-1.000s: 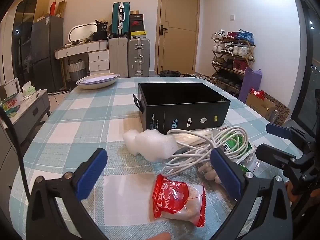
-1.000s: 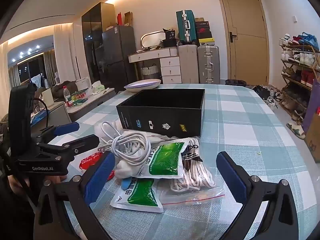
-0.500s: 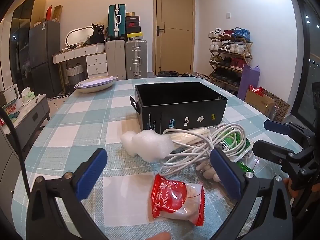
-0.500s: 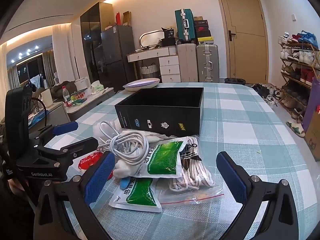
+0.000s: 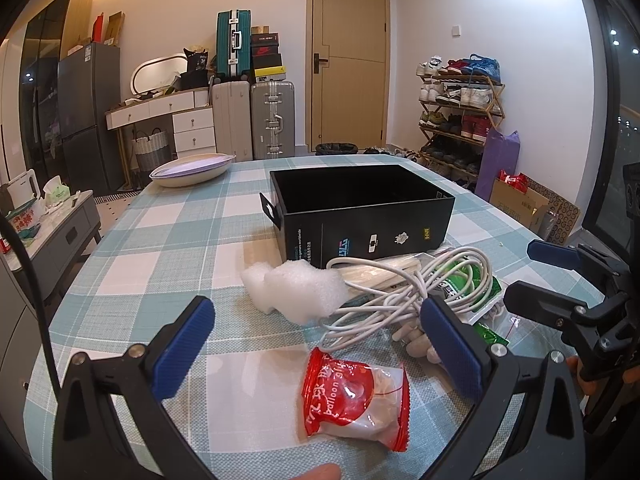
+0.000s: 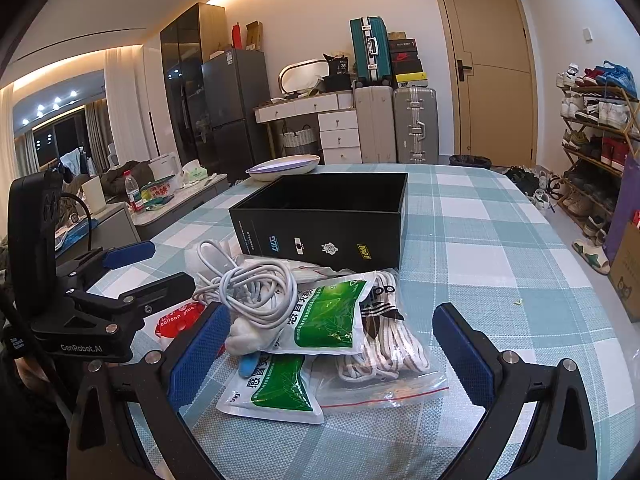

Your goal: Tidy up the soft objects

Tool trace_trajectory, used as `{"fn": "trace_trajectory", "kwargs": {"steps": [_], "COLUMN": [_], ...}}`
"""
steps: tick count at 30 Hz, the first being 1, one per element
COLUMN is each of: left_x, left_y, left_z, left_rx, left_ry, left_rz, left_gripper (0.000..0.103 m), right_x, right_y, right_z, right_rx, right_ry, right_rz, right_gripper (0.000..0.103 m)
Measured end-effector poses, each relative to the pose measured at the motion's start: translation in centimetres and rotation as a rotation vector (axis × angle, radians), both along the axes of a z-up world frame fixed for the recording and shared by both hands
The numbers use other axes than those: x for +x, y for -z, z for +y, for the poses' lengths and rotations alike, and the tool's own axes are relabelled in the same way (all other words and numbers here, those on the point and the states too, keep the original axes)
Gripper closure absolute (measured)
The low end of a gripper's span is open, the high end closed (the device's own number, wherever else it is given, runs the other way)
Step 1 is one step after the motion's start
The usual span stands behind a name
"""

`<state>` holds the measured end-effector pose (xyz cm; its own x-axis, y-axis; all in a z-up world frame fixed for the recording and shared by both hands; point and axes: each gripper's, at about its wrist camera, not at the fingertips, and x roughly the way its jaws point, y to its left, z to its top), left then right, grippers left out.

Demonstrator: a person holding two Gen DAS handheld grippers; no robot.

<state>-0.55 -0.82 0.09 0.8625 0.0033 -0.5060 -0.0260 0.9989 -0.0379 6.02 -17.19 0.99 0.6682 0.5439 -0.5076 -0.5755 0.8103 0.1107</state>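
Observation:
An open black box (image 5: 362,210) (image 6: 324,216) stands mid-table. In front of it lies a pile: white foam (image 5: 296,290), a coiled white cable (image 5: 400,292) (image 6: 256,294), two green-and-white packets (image 6: 328,316) (image 6: 276,386), a clear bag of rope (image 6: 384,344) and a red-and-clear balloon packet (image 5: 356,394) (image 6: 176,318). My left gripper (image 5: 316,344) is open and empty, just above the balloon packet. My right gripper (image 6: 332,354) is open and empty, its jaws on either side of the green packets and rope bag.
A white oval dish (image 5: 192,168) (image 6: 286,166) sits at the far left of the checked tablecloth (image 5: 160,240). Suitcases (image 5: 254,122), a door and a shoe rack (image 5: 460,112) stand beyond the table. A low side table (image 5: 52,220) is to the left.
Both grippers stay open. Both views have shifted slightly; the pile has not moved.

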Motion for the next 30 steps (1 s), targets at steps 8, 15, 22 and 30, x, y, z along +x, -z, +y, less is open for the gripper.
{"fn": "trace_trajectory", "kwargs": {"steps": [8, 15, 22, 30], "left_x": [0.02, -0.06, 0.00, -0.23], "left_y": [0.01, 0.06, 0.02, -0.06], "left_z": [-0.02, -0.01, 0.03, 0.13], "left_rx": [0.001, 0.004, 0.004, 0.005], "left_ry": [0.000, 0.000, 0.000, 0.006], "left_rz": [-0.001, -0.002, -0.002, 0.003], "left_gripper": [0.000, 0.000, 0.000, 0.000], "right_x": [0.05, 0.05, 0.05, -0.12], "right_y": [0.03, 0.03, 0.07, -0.15], "right_z": [0.03, 0.02, 0.06, 0.19], "right_rx": [0.001, 0.001, -0.001, -0.011], "right_ry": [-0.001, -0.001, -0.001, -0.001], "right_rz": [0.001, 0.000, 0.000, -0.008], "right_gripper": [0.000, 0.000, 0.000, 0.000]}}
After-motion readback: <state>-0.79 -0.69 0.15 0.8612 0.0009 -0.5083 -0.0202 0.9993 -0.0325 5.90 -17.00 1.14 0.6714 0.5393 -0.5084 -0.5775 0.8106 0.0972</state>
